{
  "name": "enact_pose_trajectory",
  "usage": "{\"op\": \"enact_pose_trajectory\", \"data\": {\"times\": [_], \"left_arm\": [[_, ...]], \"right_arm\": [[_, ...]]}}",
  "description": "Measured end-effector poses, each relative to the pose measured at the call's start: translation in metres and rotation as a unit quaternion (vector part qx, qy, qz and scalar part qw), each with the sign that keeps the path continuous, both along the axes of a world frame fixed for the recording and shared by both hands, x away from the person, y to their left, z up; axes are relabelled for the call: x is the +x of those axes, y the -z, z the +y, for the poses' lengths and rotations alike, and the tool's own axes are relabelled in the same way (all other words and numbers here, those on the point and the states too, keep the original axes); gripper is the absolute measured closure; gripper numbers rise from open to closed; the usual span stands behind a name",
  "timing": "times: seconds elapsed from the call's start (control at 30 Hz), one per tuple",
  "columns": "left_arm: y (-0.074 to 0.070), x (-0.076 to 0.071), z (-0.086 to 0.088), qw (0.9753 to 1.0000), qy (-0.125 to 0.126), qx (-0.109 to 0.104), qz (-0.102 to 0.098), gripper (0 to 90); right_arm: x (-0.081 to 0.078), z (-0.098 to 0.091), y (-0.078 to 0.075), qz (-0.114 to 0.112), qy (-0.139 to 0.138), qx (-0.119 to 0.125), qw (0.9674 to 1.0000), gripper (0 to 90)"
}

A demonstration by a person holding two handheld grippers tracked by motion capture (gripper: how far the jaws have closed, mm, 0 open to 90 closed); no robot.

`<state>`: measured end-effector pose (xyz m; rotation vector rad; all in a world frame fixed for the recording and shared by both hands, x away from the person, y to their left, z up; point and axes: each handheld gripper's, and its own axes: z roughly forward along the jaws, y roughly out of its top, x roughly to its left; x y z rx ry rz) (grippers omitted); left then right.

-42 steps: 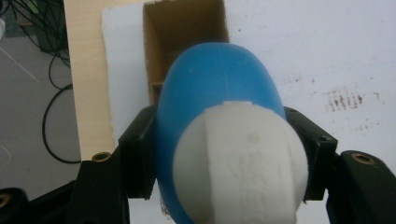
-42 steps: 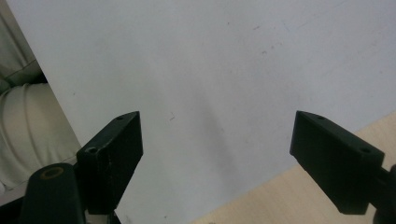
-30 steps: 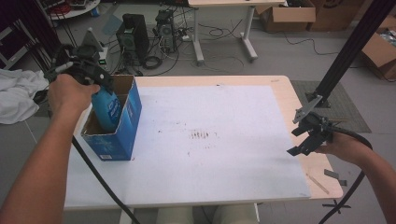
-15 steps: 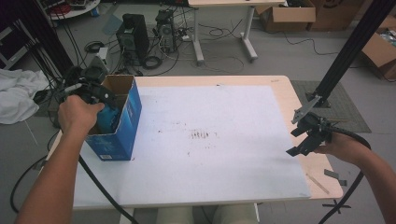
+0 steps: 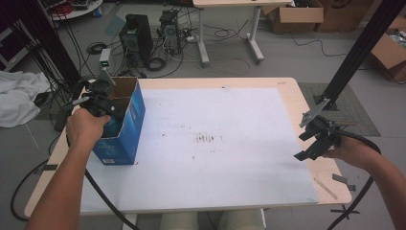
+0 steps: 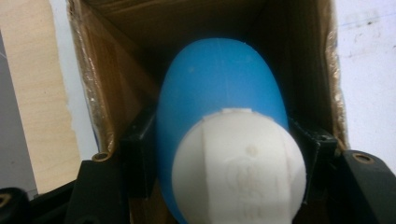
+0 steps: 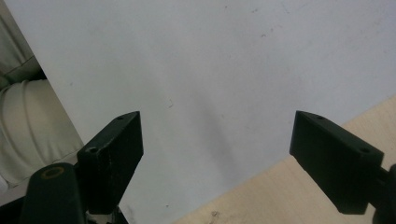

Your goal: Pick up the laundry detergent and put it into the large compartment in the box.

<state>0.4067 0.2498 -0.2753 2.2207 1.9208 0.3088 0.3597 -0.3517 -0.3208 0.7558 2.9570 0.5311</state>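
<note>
At about nine o'clock on the pale wooden table (image 5: 287,91), the left gripper (image 5: 107,108) is sunk into the open top of the tall blue cardboard box (image 5: 125,139), which stands upright on the left edge of the white sheet (image 5: 230,120) that covers most of the tabletop. In the left gripper view its two black jaws press on either side of a smooth blue plastic bottle with a rounded white cap (image 6: 219,112); the cap faces the camera and the blue body points down into the brown inside of the box. Whether the bottle's far end already touches the box floor is hard to judge, since the inside there is dark.

At about four o'clock, the right gripper (image 5: 313,141) hangs above the right border of the white sheet, close to where bare wood begins. In the right gripper view its jaws stand wide apart with nothing between them, over the sheet and a strip of wood. A short thin wooden stick (image 5: 325,188) lies on the bare wood near five o'clock, well apart from the box.
</note>
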Motion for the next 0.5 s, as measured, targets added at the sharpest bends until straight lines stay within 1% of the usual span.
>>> {"op": "enact_pose_trajectory", "data": {"times": [0.1,0.27,0.5], "left_arm": [[0.0006,-0.0003,-0.0001,1.0,-0.003,-0.002,-0.001,38.1],[0.0007,-0.0008,0.001,1.0,-0.001,-0.002,0.002,37.9],[0.0019,-0.0026,0.0041,0.9999,-0.007,-0.012,-0.005,37.6]], "right_arm": [[-0.0003,-0.0004,0.0005,-0.001,-0.002,0.0,1.0,17.2],[-0.0008,-0.0001,0.001,-0.001,0.0,0.001,1.0,17.2],[-0.0023,0.0009,0.0012,0.0,0.0,0.0,1.0,17.2]]}}
